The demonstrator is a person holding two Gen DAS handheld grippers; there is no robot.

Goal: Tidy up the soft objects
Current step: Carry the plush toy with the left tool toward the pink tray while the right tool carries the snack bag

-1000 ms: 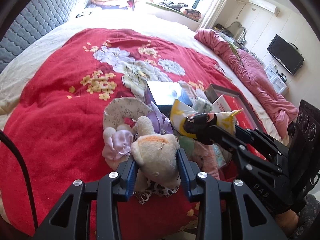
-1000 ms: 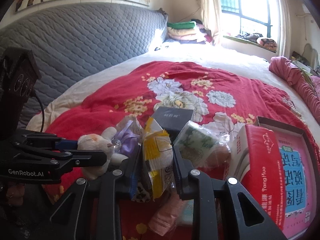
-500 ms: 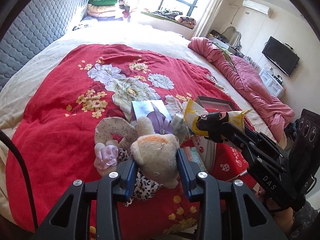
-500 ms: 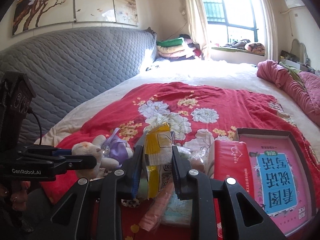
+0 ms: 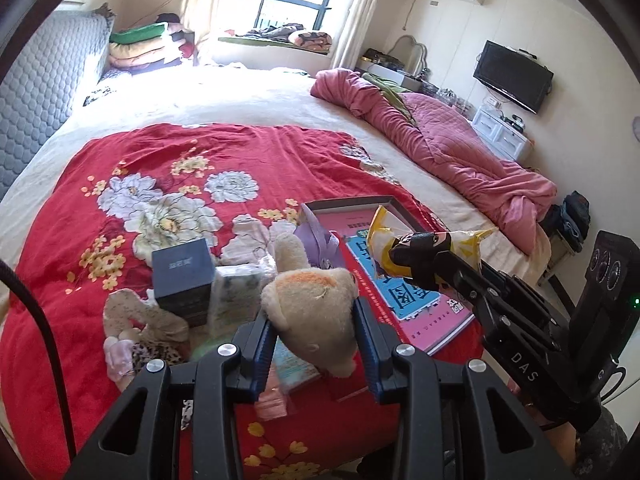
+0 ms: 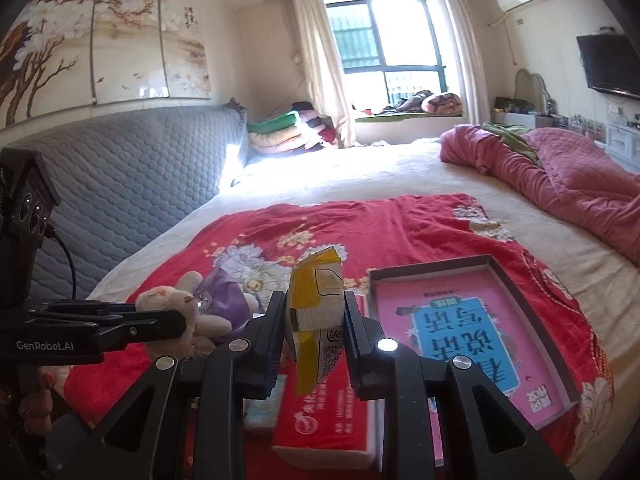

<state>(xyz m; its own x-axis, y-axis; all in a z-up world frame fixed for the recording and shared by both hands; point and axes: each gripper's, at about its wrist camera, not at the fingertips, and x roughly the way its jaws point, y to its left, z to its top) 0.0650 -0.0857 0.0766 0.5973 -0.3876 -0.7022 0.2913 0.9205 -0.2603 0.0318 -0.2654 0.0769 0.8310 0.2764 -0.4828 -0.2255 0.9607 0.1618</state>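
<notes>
I have my left gripper (image 5: 316,320) clamped on the head of the beige plush bear with the purple ribbon (image 5: 312,300), pinching the firmest part so the limp body hangs without slipping, clear of the red floral bedspread (image 5: 160,152). My right gripper (image 6: 314,320) is nearly closed on a crinkly yellow-and-white snack packet (image 6: 316,308), gripped mid-body so it stands upright above the red tissue pack (image 6: 328,412). Both soft items sit over the clutter beside the shallow grey tray holding a pink book (image 6: 472,328), which I judge a likely drop spot.
</notes>
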